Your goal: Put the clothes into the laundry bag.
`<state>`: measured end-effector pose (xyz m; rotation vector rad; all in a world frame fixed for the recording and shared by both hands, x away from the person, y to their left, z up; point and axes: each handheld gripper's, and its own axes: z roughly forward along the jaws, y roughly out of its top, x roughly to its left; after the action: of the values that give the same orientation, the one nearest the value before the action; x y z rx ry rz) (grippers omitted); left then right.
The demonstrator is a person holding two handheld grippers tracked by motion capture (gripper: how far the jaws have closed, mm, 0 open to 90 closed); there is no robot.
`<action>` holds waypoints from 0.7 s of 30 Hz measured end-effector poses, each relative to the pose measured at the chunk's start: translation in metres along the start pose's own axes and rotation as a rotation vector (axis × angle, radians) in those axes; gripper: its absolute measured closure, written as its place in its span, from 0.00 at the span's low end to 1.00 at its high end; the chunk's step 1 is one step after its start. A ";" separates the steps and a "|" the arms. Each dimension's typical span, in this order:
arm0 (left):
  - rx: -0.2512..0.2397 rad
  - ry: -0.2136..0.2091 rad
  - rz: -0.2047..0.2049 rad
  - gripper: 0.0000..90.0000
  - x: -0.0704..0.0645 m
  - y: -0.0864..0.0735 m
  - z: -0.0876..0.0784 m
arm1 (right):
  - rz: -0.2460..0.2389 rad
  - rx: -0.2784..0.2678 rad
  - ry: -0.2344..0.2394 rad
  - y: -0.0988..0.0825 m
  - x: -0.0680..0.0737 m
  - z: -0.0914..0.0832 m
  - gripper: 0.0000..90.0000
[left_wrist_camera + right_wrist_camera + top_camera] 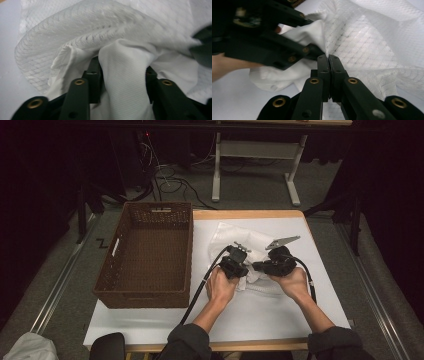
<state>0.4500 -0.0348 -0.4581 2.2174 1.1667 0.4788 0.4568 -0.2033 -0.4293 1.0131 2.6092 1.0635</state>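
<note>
The right tool (328, 58) has its jaws pressed tight together on an edge of the mesh bag (367, 42), pinning it. The left tool (122, 72) stands half spread with a thick fold of the white cloth (125, 82) lying between its jaws; whether the pads press on that fold I cannot tell. Seen from above, the left tool (234, 266) and the right tool (270, 266) sit close together, tips nearly facing, over the bag (235, 237), which lies on the bench (280, 315) near its middle, toward the far edge.

The step looks like feeding the cloth into the bag's mouth. To do it well, the right tool should keep its pinch firm and lift the edge slightly so the mouth gapes, while the left tool takes a deep bite of cloth and pushes it in along the opening, not across it.

The bag is a thin, see-through net with a diamond weave, limp and crumpled into soft ridges. The cloth is denser, with a fine ribbed knit, bunched into rounded folds. A brown woven basket (150, 295), oblong with cut-out handles, stands at the bench's left edge, apart from the bag.
</note>
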 end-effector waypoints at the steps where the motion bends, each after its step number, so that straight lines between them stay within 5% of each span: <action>1: -0.013 0.000 0.025 0.56 -0.001 -0.004 -0.011 | 0.004 -0.002 -0.007 0.000 -0.002 -0.001 1.00; 6: -0.010 -0.010 0.064 0.54 0.000 -0.012 -0.028 | 0.016 0.002 -0.010 -0.001 -0.003 -0.001 1.00; 13: 0.037 -0.094 0.051 0.84 0.007 -0.019 -0.014 | 0.001 -0.007 -0.004 0.000 0.000 0.000 1.00; 21: -0.045 -0.150 0.062 0.87 -0.006 -0.013 -0.020 | -0.013 -0.045 0.032 0.008 0.008 -0.007 1.00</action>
<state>0.4279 -0.0275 -0.4515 2.2148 1.0024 0.3536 0.4527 -0.1982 -0.4185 0.9759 2.6009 1.1396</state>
